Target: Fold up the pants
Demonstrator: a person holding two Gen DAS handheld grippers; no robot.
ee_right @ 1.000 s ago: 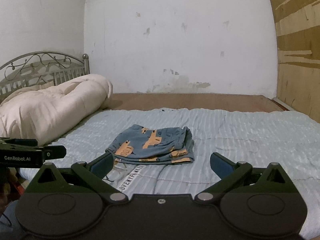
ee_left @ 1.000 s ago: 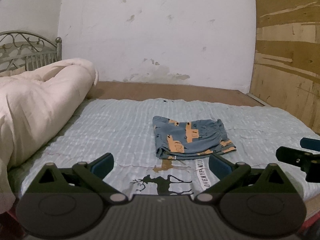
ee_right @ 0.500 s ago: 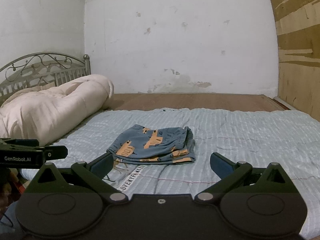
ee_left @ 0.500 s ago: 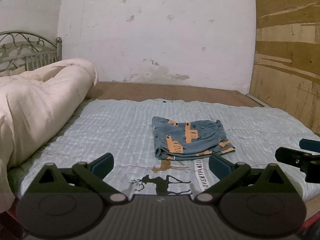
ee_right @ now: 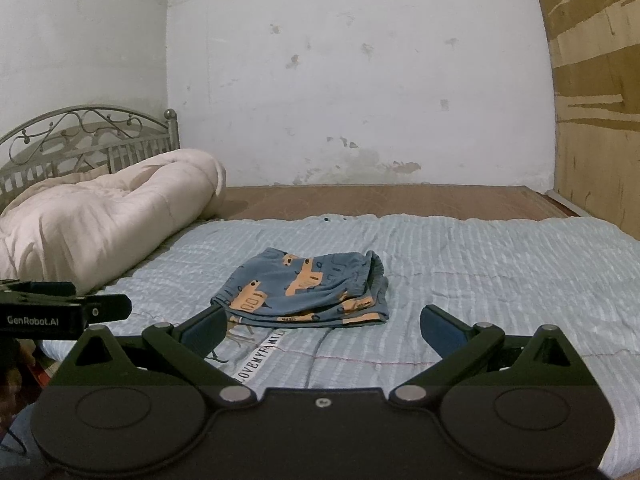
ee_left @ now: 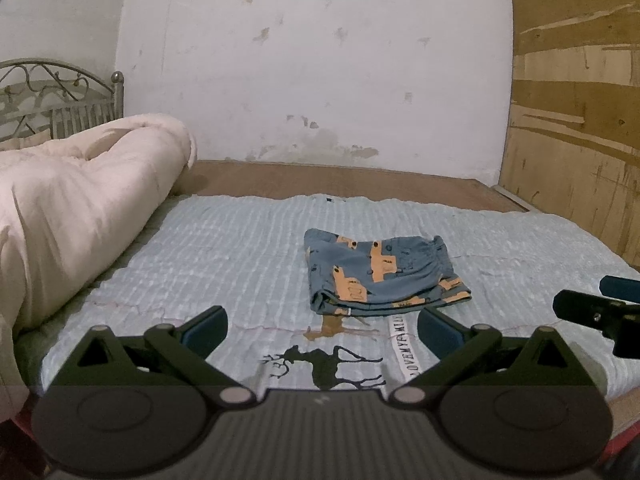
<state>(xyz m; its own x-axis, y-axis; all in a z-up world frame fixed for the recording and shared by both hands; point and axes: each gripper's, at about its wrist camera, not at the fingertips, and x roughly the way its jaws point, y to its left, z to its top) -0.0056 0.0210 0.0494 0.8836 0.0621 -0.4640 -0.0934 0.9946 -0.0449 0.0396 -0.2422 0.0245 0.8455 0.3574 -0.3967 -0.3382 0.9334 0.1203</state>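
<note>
Both jaw sets are spread wide with nothing held: left gripper (ee_left: 322,330) and right gripper (ee_right: 322,330) are kept off the fabric, near the bed's front edge.

Diff vs earlier frames: almost nothing. Pants are seen marginally farther up and left in the left wrist view than a second ago, and shifted slightly right in the right wrist view, so a small camera drift is indicated. Jaw spread is unchanged.

Scene, largest first:
- White wall (ee_left: 312,60) fills the background, plaster patchy at 12 o'clock.
- Plywood panel (ee_left: 576,112) is seen at 2 o'clock.
- Bed cover (ee_left: 224,256), pale blue ribbed, is spread across the middle; bare brown board (ee_left: 340,178) is exposed behind it.
- Cream duvet (ee_left: 68,208) is bunched at 9 o'clock, with the metal headboard (ee_left: 56,104) behind it.
- Pants (ee_left: 380,276), blue with orange vehicle print, are already folded into a compact stack and lie flat on the cover, at 12 to 1 o'clock ahead of the left gripper, waistband toward 3 o'clock. In the right wrist view they (ee_right: 308,288) lie at 11 to 12 o'clock, well clear of the fingertips.
- Deer print (ee_left: 324,364) and text strip (ee_left: 406,344) on the cover are seen just in front of the pants.
- Right gripper is caught at 3 o'clock in the left view; left gripper at 9 o'clock in the right view.
</note>
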